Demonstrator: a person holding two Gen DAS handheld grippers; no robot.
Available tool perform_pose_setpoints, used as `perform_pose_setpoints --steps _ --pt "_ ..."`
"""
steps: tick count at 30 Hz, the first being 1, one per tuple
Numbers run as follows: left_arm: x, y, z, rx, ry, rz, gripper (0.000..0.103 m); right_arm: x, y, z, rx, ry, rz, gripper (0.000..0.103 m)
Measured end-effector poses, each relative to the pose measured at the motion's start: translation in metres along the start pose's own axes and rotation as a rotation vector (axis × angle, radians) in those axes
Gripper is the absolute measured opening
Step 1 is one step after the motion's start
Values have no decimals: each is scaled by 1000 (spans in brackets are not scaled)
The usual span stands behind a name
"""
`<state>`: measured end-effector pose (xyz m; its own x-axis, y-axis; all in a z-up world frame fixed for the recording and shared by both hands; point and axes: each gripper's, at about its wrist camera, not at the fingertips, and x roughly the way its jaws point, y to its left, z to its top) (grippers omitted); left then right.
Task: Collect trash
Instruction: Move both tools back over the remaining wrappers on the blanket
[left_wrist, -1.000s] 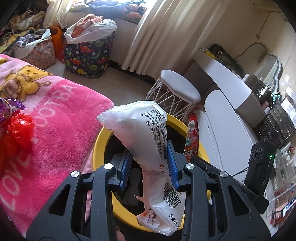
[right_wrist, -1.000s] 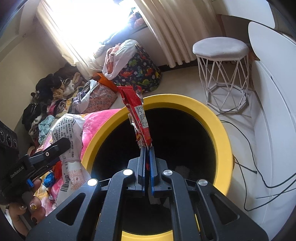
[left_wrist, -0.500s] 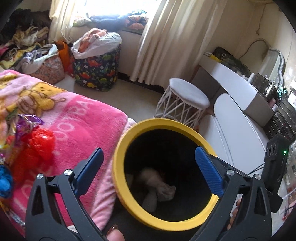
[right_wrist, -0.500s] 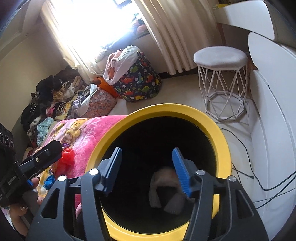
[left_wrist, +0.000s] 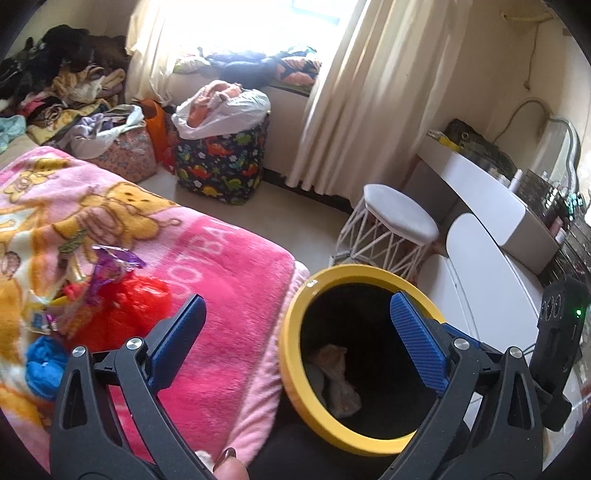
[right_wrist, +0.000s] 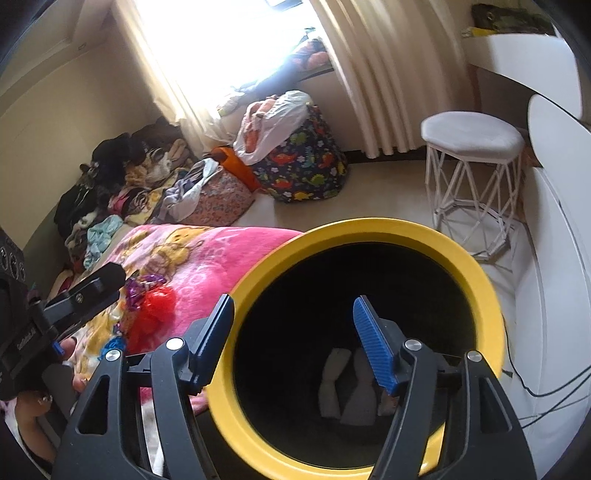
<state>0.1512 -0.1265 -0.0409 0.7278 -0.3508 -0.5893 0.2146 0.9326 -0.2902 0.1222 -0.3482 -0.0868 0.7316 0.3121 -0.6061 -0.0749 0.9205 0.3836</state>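
Where a white printed bag was clamped in the left tool (left_wrist: 295, 325) and a red wrapper in the right tool (right_wrist: 291, 332) a second ago, nothing is held now: both sets of jaws have just been opening and stand wide and empty. Pale crumpled packaging (left_wrist: 334, 376) is seen at the bottom of the yellow-rimmed bin (left_wrist: 291, 369), lower centre of both views, so that pair can be judged as delivered. More trash is left on the pink blanket (left_wrist: 229, 266) at mid-left: a red crinkled bag (left_wrist: 136, 299), a purple foil wrapper (left_wrist: 110, 262) and a blue scrap (left_wrist: 42, 363). The bin rim is pressed against the blanket's edge, which must be cleared on the way back. Open floor is offered only beyond, towards the white stool (left_wrist: 395, 221).
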Motion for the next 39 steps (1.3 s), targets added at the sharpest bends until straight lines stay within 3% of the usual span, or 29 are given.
perform_pose_setpoints --steps 22,39 --pt "-37 70 12 -115 -93 94 92 25 80 8 -166 38 108 71" --pt "-52 137 13 -210 -116 203 92 61 129 9 -237 111 196 73"
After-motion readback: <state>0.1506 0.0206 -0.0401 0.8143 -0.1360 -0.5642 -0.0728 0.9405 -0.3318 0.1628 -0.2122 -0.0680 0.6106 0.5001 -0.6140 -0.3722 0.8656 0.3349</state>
